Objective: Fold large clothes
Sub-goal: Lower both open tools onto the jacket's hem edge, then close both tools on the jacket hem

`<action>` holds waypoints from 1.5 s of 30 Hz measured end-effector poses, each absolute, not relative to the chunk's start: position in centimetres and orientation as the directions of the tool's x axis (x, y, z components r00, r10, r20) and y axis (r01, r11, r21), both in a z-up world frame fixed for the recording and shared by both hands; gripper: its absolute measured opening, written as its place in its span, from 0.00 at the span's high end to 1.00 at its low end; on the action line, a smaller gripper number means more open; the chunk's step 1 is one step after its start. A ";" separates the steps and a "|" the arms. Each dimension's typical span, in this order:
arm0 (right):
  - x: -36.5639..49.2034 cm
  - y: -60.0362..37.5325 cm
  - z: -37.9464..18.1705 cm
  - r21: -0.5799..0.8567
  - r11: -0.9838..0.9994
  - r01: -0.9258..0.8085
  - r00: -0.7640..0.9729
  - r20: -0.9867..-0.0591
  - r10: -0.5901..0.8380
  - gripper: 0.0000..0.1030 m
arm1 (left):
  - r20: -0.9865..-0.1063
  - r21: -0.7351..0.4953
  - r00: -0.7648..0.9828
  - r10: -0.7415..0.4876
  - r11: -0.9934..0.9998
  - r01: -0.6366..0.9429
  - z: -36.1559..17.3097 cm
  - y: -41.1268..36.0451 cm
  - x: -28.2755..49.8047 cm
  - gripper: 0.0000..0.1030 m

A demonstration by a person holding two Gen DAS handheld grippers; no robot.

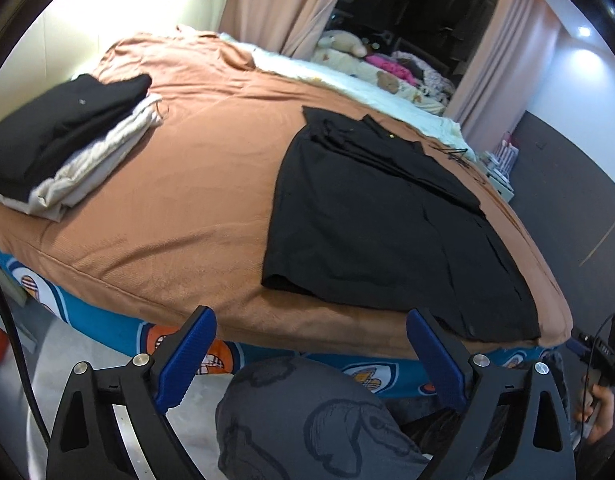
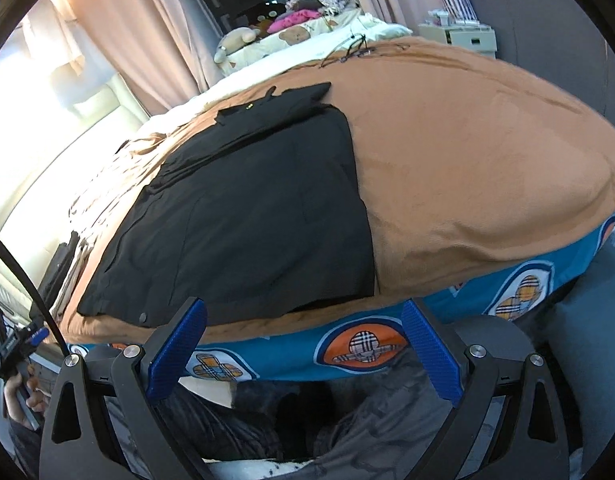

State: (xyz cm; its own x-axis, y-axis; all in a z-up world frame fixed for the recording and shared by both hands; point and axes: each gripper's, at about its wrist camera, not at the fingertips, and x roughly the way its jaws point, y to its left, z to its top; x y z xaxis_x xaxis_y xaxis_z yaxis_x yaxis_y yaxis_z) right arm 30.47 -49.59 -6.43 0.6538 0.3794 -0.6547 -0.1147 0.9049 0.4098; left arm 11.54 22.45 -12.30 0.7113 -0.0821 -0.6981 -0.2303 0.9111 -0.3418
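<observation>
A large black garment (image 1: 383, 216) lies spread flat on the brown blanket (image 1: 179, 200) of a bed, its hem close to the near edge; it fills the left half of the right wrist view (image 2: 247, 216). My left gripper (image 1: 311, 320) hovers open at the bed's near edge, just short of the hem, nothing between its blue pads (image 1: 187, 356). Facing the same hem from the other side, my right gripper (image 2: 303, 314) is open too and holds nothing. Each view catches the other hand-held gripper at its margin.
A folded stack of black and beige clothes (image 1: 67, 140) sits at the blanket's left. Black hangers (image 2: 351, 50) lie at the far end. Beyond are a white quilt with soft toys (image 1: 347, 48), curtains and a white bedside unit (image 2: 463, 38). The person's patterned trouser leg (image 1: 307, 412) is below.
</observation>
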 end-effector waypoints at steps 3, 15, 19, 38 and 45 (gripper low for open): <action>32.1 -49.6 -7.6 0.448 0.886 -0.119 0.638 -0.649 0.415 0.06 | -0.715 -0.375 0.691 -0.107 0.893 -0.249 -13.6 23.4 13.2 0.20; 38.1 -51.3 -11.5 0.581 0.812 -0.057 0.609 -0.624 0.489 0.24 | -0.781 -0.448 0.586 -0.217 0.848 -0.282 -18.9 25.9 20.1 0.38; 38.7 -52.2 -13.1 0.650 0.759 -0.051 0.591 -0.592 0.547 0.25 | -0.769 -0.480 0.586 -0.256 0.836 -0.266 -19.1 26.5 21.0 0.38; 38.0 -55.3 -17.5 0.857 0.510 -0.074 0.608 -0.367 0.704 0.24 | -0.690 -0.645 0.576 -0.438 0.733 -0.215 -19.2 25.9 21.7 0.44; 36.3 -55.6 -19.3 0.921 0.380 -0.084 0.580 -0.265 0.771 0.25 | -0.694 -0.646 0.575 -0.434 0.727 -0.232 -19.3 26.1 22.0 0.47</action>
State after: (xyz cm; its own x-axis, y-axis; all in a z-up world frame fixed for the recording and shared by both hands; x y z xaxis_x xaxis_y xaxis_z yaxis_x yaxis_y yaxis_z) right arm 36.25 -55.57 -19.34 0.5796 0.7706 -0.2651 -0.0836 0.3799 0.9213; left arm 21.99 26.12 -19.30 0.5746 -0.4337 -0.6941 -0.2321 0.7269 -0.6463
